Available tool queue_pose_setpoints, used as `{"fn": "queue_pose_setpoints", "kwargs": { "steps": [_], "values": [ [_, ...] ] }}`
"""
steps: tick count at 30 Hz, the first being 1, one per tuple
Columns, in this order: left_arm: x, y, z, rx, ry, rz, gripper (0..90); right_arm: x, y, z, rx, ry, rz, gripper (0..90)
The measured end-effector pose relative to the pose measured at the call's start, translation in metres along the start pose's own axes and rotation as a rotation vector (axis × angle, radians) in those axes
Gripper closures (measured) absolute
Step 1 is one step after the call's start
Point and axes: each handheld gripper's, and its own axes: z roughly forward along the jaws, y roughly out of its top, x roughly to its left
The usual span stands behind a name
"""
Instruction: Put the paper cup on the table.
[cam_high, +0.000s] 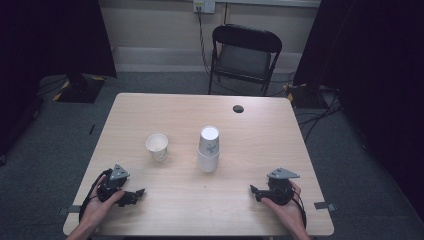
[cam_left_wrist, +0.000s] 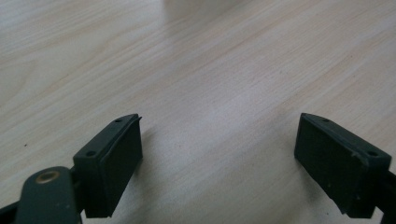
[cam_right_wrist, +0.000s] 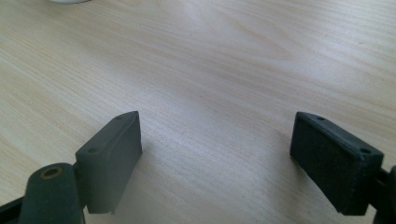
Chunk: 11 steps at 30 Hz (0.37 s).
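Observation:
A single white paper cup stands upright and open-topped on the wooden table, left of centre. To its right stands a short stack of paper cups, the upper one with a bluish print. My left gripper rests near the front left corner in a person's hand, pointing right. In the left gripper view the left gripper is open over bare wood. My right gripper lies near the front right, pointing left. In the right gripper view the right gripper is open, with nothing between its pads.
A black folding chair stands behind the table's far edge. A dark round cable hole sits near the table's back edge. Cables lie on the grey floor at the right. Dark curtains hang on both sides.

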Motion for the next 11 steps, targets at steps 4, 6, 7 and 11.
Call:
{"fn": "queue_pose_setpoints", "kwargs": {
  "steps": [4, 6, 7, 11],
  "values": [
    [0.0035, -0.0047, 0.0038, -0.037, 0.006, -0.006, 5.8, 0.0001, 0.0000, 0.0000, 0.000, -0.001, 0.000, 16.4],
    [0.0042, -0.0059, 0.0061, -0.051, 0.006, -0.004, 0.2, 0.0001, 0.0000, 0.0000, 0.000, -0.001, -0.001, 16.4],
    [0.0042, -0.0058, 0.0063, -0.051, 0.006, -0.005, 0.0, 0.0001, -0.0001, 0.0000, 0.000, -0.002, 0.000, 16.4],
    [0.0042, -0.0056, 0.0066, -0.052, 0.004, -0.006, 0.0, 0.0008, -0.0002, -0.0001, 0.002, -0.015, 0.006, 15.6]
  ]
}}
